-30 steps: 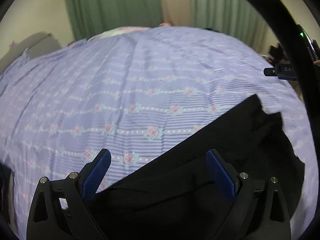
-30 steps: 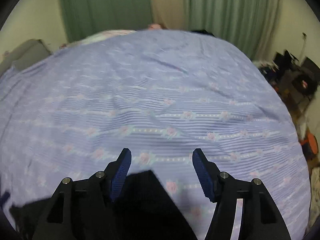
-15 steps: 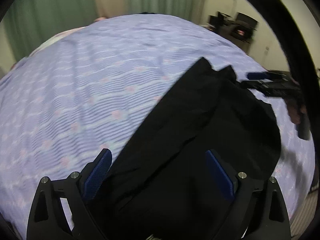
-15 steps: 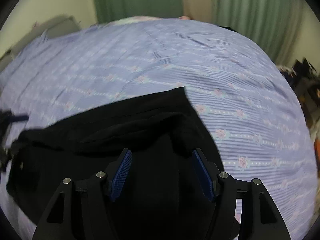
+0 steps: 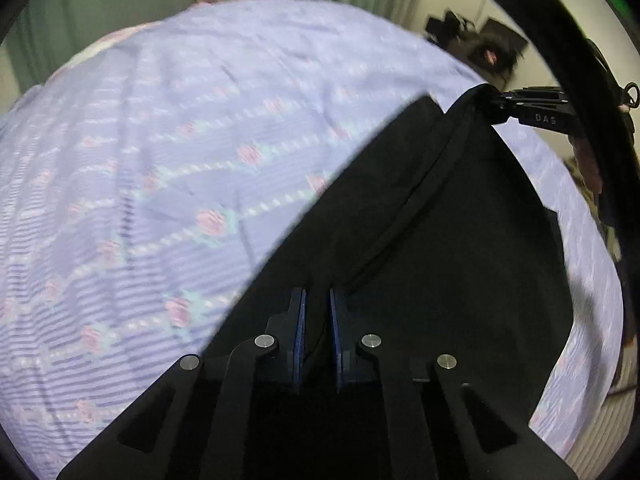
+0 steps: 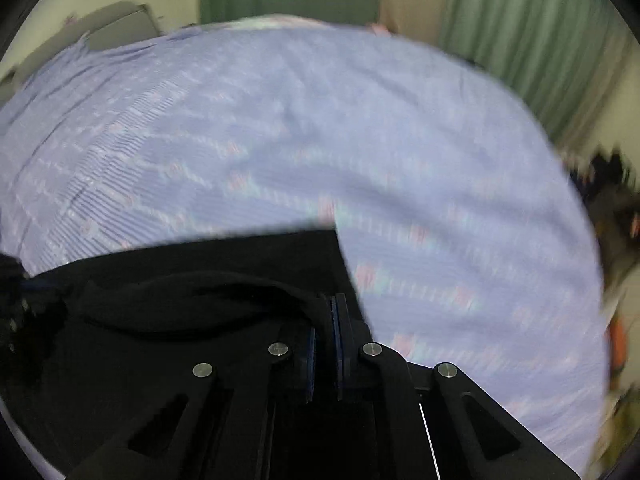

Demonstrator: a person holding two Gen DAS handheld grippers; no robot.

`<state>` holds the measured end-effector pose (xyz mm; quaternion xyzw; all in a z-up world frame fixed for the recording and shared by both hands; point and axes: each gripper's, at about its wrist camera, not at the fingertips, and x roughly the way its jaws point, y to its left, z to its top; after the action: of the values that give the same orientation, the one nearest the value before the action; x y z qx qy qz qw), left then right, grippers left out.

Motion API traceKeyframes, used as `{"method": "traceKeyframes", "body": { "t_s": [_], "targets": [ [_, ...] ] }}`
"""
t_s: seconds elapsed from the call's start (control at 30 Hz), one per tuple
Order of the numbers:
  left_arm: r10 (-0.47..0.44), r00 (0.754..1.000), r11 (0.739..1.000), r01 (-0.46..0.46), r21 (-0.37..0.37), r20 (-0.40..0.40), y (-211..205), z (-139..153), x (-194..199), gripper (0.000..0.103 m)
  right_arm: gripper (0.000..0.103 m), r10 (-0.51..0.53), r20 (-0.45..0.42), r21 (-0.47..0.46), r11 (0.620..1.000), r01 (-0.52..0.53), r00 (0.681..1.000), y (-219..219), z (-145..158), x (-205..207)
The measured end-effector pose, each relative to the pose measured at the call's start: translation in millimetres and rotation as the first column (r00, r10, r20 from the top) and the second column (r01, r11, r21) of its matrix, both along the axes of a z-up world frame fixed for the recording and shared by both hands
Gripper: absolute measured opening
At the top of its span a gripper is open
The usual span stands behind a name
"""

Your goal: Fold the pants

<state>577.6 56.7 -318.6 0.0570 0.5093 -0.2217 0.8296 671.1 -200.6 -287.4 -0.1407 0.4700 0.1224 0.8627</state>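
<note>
Black pants (image 5: 460, 248) lie on a lilac floral bedsheet (image 5: 160, 168). My left gripper (image 5: 317, 300) is shut on one end of the pants' edge. In the left wrist view the right gripper (image 5: 496, 104) pinches the far corner of the same edge, with the fabric stretched between the two. In the right wrist view my right gripper (image 6: 328, 308) is shut on a bunched fold of the black pants (image 6: 180, 312), and the left gripper (image 6: 16, 304) shows at the left edge holding the other end.
The bedsheet (image 6: 320, 140) covers the whole bed. Green curtains (image 6: 520, 32) hang behind it. Dark clutter (image 5: 484, 40) stands on the floor past the bed's right side (image 6: 616, 216).
Both grippers were open above the pants and have closed on the edge of the fabric. The edge is now pulled taut between them and lifted off the sheet.
</note>
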Motion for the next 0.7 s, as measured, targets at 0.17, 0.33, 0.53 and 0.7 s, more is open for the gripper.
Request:
{"method": "traceKeyframes", "body": {
  "t_s": [0.17,0.33,0.53,0.7],
  "targets": [
    [0.081,0.996,0.997,-0.081,0.006,-0.048,12,-16,22,0.015,0.011,0.028,-0.098,-0.182,0.982,-0.045,0.995,37,-20,67],
    [0.178,0.984,0.979,-0.178,0.099,0.012,14,-14,26,0.048,0.063,-0.119,-0.013,-0.23,0.967,0.112,0.993,26,-18,80],
    [0.139,0.962,0.982,-0.165,0.093,0.234,-5,43,-28,0.067,0.065,-0.129,0.19,-0.149,0.976,0.159,0.973,-7,34,-7],
    [0.115,0.973,0.989,-0.132,0.073,0.202,-20,44,-84,0.071,0.066,-0.239,0.129,-0.031,0.969,0.244,0.963,-43,29,-91]
  ]
}}
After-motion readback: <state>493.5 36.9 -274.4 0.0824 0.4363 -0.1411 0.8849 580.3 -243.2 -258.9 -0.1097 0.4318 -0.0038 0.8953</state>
